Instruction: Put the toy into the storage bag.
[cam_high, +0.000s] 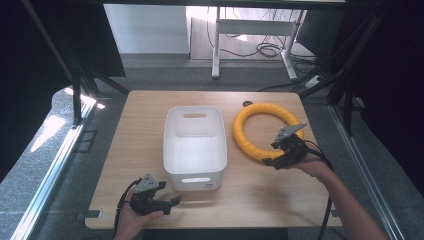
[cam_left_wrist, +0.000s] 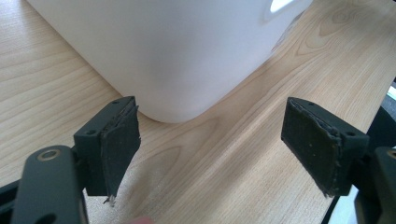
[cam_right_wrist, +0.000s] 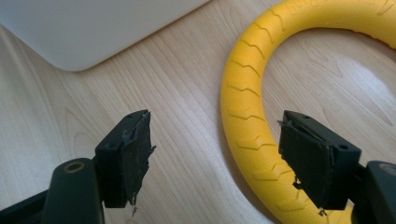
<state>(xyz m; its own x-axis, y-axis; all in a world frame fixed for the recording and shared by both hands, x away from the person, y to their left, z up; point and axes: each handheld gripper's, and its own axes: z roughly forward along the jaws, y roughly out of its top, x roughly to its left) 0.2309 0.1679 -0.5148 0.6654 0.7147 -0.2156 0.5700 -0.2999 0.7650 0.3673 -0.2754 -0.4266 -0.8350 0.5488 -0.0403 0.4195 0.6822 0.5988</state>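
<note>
A yellow ring (cam_high: 250, 142) with ribbed marks lies flat on the wooden table (cam_high: 145, 107), right of a white plastic bin (cam_high: 194, 145). My right gripper (cam_high: 272, 162) hovers at the ring's near edge, jaws open. In the right gripper view the ring (cam_right_wrist: 243, 102) curves between the jaws close to the right pad (cam_right_wrist: 308, 161), and neither pad touches it. My left gripper (cam_high: 175, 201) rests low near the table's front edge, open, pointing at the bin's near corner (cam_left_wrist: 177, 60) with nothing between its pads.
The bin stands empty in the middle of the table, with handle slots in its near and far walls. A small dark object (cam_high: 247, 104) sits behind the ring at the table's far edge. Dark frame legs and cables stand on the floor beyond the table.
</note>
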